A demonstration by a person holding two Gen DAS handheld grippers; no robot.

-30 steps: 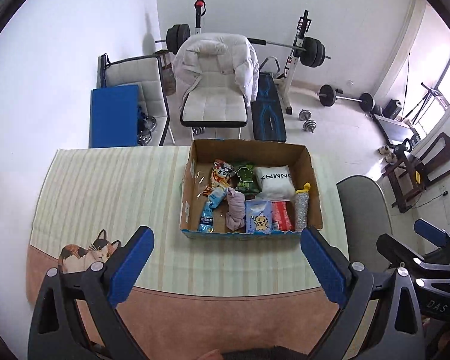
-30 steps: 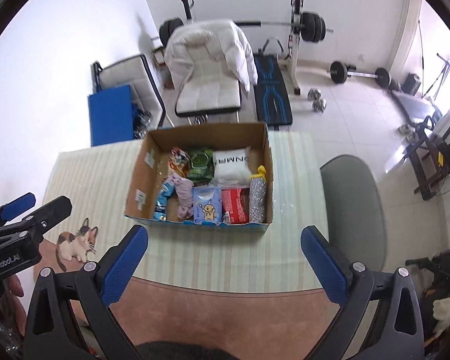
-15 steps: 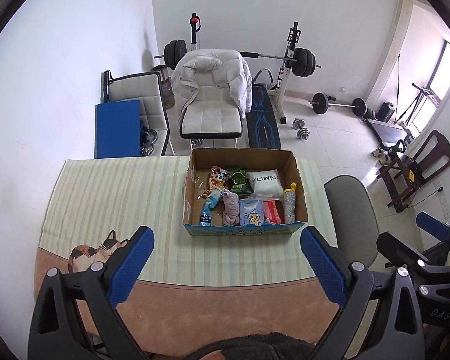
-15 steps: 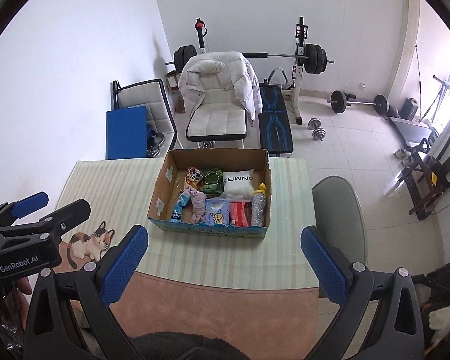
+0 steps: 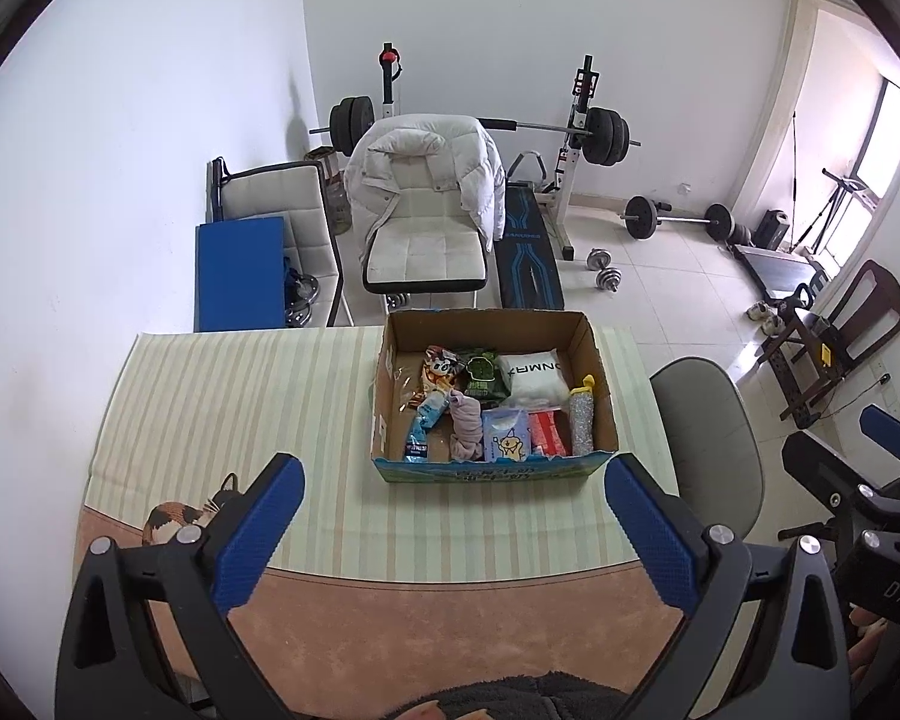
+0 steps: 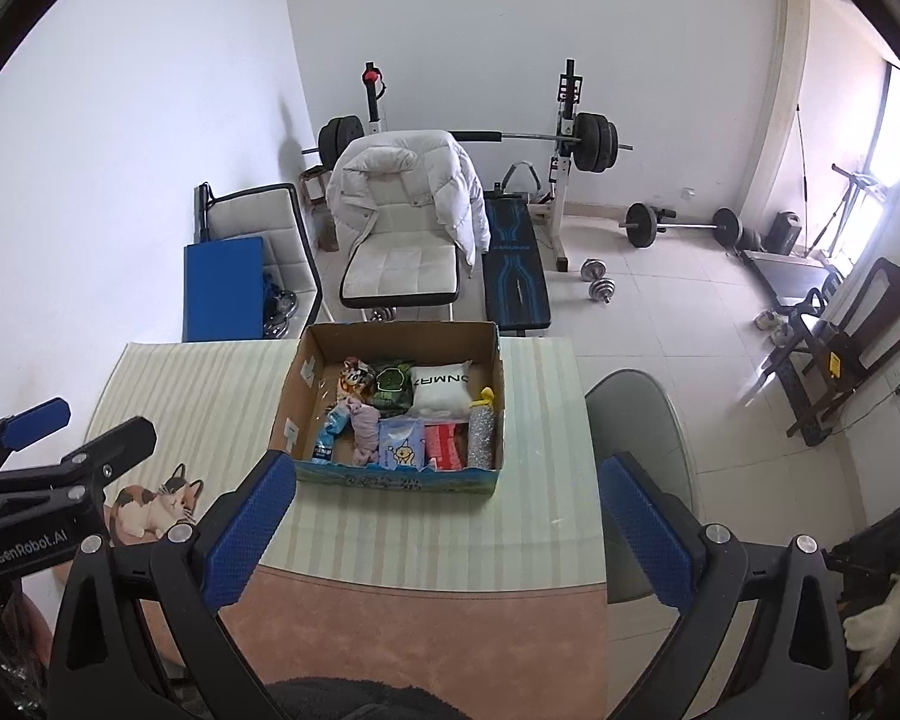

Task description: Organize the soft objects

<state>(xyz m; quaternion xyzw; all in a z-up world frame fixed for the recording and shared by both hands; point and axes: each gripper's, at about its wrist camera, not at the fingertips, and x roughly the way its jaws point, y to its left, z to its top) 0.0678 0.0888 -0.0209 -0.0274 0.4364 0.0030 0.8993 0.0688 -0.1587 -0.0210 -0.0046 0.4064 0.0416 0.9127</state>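
An open cardboard box (image 5: 594, 360) stands on the striped tablecloth (image 5: 240, 396); it also shows in the right wrist view (image 6: 306, 384). It holds several soft packets: a white pillow pack (image 5: 531, 375), a green snack bag (image 5: 480, 375), a pink cloth (image 5: 465, 429), a light blue tissue pack (image 5: 507, 435) and a red pack (image 5: 549, 432). My left gripper (image 5: 450, 516) is open and empty, high above the table's near edge. My right gripper (image 6: 447, 516) is open and empty, beside it.
A cat picture (image 6: 156, 501) marks the cloth at the near left. A grey chair (image 5: 708, 438) stands right of the table. Behind are a white chair with a jacket (image 5: 426, 204), a blue mat (image 5: 240, 273) and a weight bench (image 5: 528, 252).
Both grippers have risen and pulled back from the box, which looks smaller and farther. The jaws stay open and empty.
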